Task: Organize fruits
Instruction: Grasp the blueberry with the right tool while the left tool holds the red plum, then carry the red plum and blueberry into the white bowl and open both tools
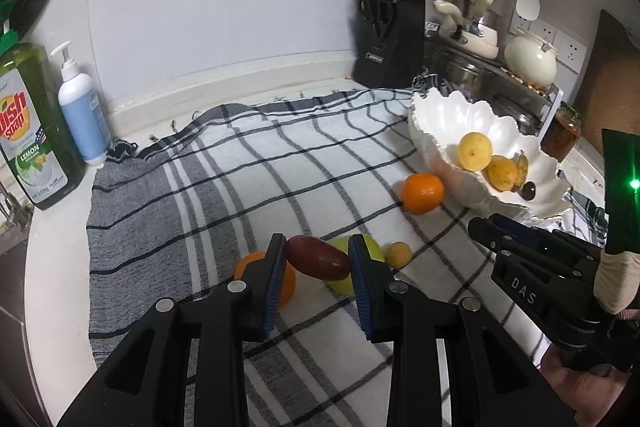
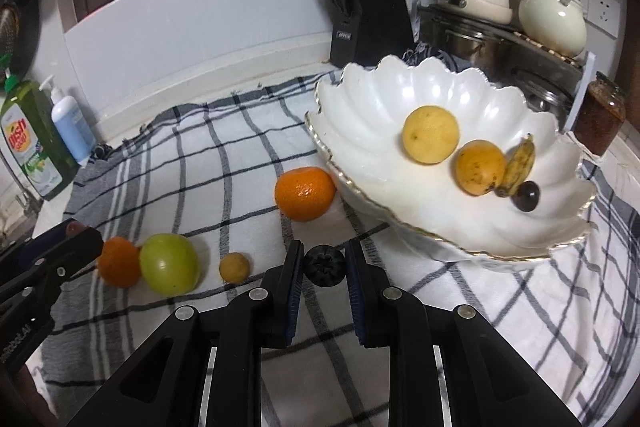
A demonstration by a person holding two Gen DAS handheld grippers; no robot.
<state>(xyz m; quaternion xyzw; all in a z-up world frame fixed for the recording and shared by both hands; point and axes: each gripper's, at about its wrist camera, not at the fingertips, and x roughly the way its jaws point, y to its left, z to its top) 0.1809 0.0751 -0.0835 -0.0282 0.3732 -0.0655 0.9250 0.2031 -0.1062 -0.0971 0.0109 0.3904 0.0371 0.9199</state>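
My left gripper [image 1: 316, 259] is shut on a dark red oval fruit [image 1: 318, 258], held just above the checked cloth. Behind it lie an orange [image 1: 288, 285], a green apple [image 1: 374, 247] and a small yellow fruit [image 1: 400, 254]. My right gripper [image 2: 323, 263] is shut on a small dark blueberry [image 2: 324, 265] in front of the white scalloped bowl [image 2: 360, 115]. The bowl holds two yellow fruits [image 2: 430, 135], a small banana [image 2: 520, 163] and a dark round fruit [image 2: 527, 196]. A larger orange [image 2: 305, 193] lies beside the bowl's left rim.
A checked cloth [image 1: 240, 163] covers the counter. Dish soap [image 1: 28, 131] and a pump bottle [image 1: 82, 115] stand at the left. A knife block [image 1: 390, 39], pots and a kettle [image 1: 530, 57] stand behind the bowl. A jar [image 2: 602, 117] stands right of the bowl.
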